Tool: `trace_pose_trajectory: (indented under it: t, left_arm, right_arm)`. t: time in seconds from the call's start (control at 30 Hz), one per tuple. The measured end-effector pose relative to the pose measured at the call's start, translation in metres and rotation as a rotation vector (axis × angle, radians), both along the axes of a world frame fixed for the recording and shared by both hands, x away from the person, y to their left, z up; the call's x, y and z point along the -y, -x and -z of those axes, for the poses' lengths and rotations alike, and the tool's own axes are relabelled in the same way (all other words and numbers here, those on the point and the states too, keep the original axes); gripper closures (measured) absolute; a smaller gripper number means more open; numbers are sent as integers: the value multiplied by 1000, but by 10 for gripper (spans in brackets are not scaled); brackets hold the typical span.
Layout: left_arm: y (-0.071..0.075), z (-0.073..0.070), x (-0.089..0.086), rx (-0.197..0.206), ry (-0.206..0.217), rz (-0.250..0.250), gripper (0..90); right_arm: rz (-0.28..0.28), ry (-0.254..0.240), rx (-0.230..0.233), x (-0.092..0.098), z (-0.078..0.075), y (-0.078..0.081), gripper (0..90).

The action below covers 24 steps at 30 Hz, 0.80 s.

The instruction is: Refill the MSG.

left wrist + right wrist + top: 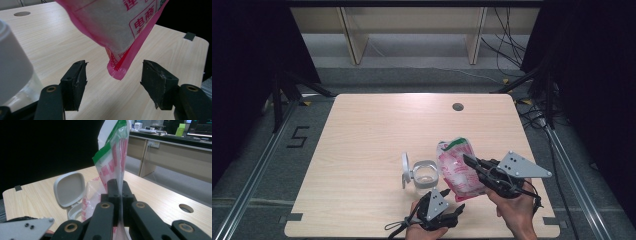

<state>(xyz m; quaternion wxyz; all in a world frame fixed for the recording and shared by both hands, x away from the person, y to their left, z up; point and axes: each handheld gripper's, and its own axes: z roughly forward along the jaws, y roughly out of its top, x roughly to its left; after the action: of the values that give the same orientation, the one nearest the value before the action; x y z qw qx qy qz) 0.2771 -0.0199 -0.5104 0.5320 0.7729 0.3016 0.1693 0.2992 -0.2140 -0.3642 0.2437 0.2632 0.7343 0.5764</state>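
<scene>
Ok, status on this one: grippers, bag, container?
Right gripper shut on pink bag, held aloft. Left gripper open under bag's bottom corner. Clear container beside it, lid open.

**Pink pouch, pale wood, black jaws**

The pouch (458, 167) is pink and white with red printed characters, red grid patterns and a green band near its top. The worktop (372, 135) is pale wood grain. The container (425, 175) is clear with a white-grey lid (69, 189). Both grippers have black jaws and grey plates.

Left gripper (113, 82) agape, right gripper (119, 192) clamped.
</scene>
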Motion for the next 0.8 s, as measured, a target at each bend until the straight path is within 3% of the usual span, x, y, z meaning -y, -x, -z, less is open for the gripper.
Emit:
trace_pose_trajectory:
  t: [0.03, 0.07, 0.1, 0.17, 0.23, 0.27, 0.33, 0.4, 0.47, 0.53, 0.6, 0.67, 0.77, 0.8]
  left_arm:
    - [1, -1, 1, 1, -17, -7, 372]
    - [0, 0, 4, 11, 3, -7, 378]
    - [0, -1, 5, 14, -17, -14, 387]
    - [-2, -1, 8, 29, -7, -18, 444]
    - [-2, -1, 9, 38, -4, -4, 542]
    - [-2, -1, 9, 39, 10, -2, 580]
    - [-1, 0, 10, 55, 5, -22, 629]
    - [-1, 3, 9, 69, 29, -29, 707]
    - [-1, 4, 9, 80, 33, -31, 719]
    - [-1, 4, 10, 95, 39, -46, 724]
    - [1, 3, 8, 96, 25, -53, 727]
    - [0, 3, 8, 101, 45, -55, 729]
    - [0, 4, 8, 98, 47, -60, 731]
    - [-1, 4, 8, 95, 54, -52, 731]
  right_arm:
    - [8, 6, 13, 0, -1, 0, 900]
    - [9, 5, 4, -1, -1, 0, 900]
    - [5, -7, 17, -1, -1, 0, 900]
    - [-3, -22, -27, -4, -1, 3, 900]
    - [-5, -14, 4, -5, -2, 1, 900]
    - [-13, -19, -13, -6, -2, 2, 900]
    - [-20, -13, 6, -9, -1, 0, 900]
    - [-10, 16, 18, -10, -2, 0, 900]
    - [-6, 13, 3, -14, -2, 0, 900]
    - [4, 22, 17, -16, -3, 0, 900]
    - [4, 20, 11, -18, -4, 0, 900]
    - [-8, 32, 24, -18, -6, -2, 900]
    - [-5, 18, 0, -21, -6, -5, 900]
    - [-18, 12, 14, -22, -5, -8, 900]
